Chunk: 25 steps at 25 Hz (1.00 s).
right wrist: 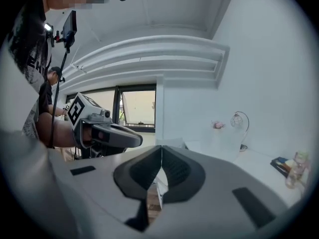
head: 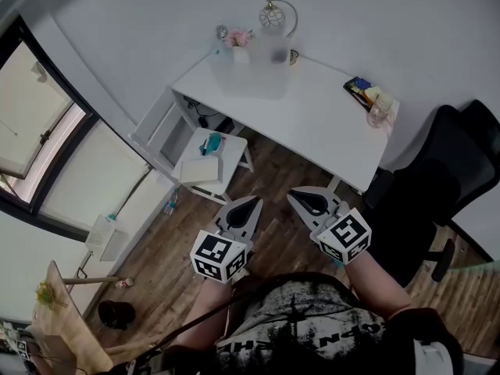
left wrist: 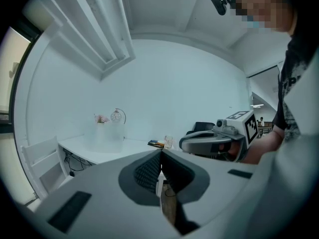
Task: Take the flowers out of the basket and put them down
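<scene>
Pink flowers [head: 237, 37] stand at the back of a white desk [head: 312, 123], behind a frosted, translucent basket [head: 251, 73]. Both grippers hang over the wooden floor, well short of the desk. My left gripper [head: 253, 201] is shut and holds nothing; my right gripper [head: 291, 195] is shut and empty too. In the left gripper view the closed jaws [left wrist: 160, 153] point toward the distant flowers [left wrist: 102, 118] and basket [left wrist: 107, 137]. From the right gripper view the shut tips [right wrist: 161, 148] face the flowers [right wrist: 218, 125], far off.
A glass globe lamp [head: 273, 16] stands beside the flowers. A cup [head: 378, 112] and a dark book [head: 359, 89] lie at the desk's right end. A small white stool [head: 211, 161] sits before the desk. A black office chair [head: 437, 194] stands to the right.
</scene>
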{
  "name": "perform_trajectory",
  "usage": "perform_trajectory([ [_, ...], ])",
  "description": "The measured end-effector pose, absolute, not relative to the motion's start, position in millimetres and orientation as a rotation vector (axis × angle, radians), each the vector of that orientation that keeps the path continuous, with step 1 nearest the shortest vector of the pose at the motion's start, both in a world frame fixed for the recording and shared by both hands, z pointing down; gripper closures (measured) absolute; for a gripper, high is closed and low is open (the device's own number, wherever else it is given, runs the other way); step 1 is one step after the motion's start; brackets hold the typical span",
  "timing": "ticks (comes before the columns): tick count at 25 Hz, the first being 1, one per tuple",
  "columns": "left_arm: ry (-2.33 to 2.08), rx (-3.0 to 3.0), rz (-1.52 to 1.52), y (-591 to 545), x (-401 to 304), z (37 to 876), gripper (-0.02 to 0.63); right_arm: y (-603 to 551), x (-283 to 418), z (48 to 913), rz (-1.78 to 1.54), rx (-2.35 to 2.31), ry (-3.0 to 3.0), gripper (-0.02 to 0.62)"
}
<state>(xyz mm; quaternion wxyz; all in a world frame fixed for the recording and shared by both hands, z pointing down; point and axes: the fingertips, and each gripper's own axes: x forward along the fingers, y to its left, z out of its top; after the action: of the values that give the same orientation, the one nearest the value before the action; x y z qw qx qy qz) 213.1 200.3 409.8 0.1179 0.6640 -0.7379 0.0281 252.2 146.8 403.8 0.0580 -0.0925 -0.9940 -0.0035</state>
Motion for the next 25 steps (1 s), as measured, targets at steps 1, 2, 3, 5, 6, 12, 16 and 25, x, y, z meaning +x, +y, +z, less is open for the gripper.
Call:
perform_trajectory([
  [1, -2.165, 1.937, 0.089, 201.1, 211.4, 411.3, 0.592, 147.1, 252.8, 405.4, -0.011, -0.279, -3.012, 0.58],
  [2, -2.169, 1.931, 0.096, 201.4, 209.4, 413.1, 0.592, 146.8, 253.2, 406.5, -0.017, -0.277, -3.011, 0.58],
  [3, -2.169, 1.927, 0.1, 201.4, 207.6, 415.1, 0.592, 145.8, 253.4, 407.7, -0.022, -0.272, -3.011, 0.58],
  [5, -2.161, 1.923, 0.097, 200.6, 205.8, 418.9, 0.592, 142.7, 253.6, 410.3, -0.018, -0.26, -3.008, 0.58],
  [6, -2.153, 1.924, 0.089, 200.0, 205.1, 419.9, 0.592, 141.0, 252.7, 411.1, -0.013, -0.254, -3.006, 0.58],
  [12, -2.124, 1.942, 0.069, 192.8, 183.9, 422.8, 0.592, 132.8, 227.7, 417.4, 0.005, -0.236, -2.995, 0.58],
  [16, -2.109, 1.955, 0.058, 187.4, 156.3, 427.2, 0.592, 127.3, 200.1, 416.2, -0.021, -0.21, -2.994, 0.58],
  [25, -2.002, 2.037, 0.051, 165.2, 72.9, 431.6, 0.592, 107.6, 121.2, 423.2, -0.039, -0.066, -2.965, 0.58],
])
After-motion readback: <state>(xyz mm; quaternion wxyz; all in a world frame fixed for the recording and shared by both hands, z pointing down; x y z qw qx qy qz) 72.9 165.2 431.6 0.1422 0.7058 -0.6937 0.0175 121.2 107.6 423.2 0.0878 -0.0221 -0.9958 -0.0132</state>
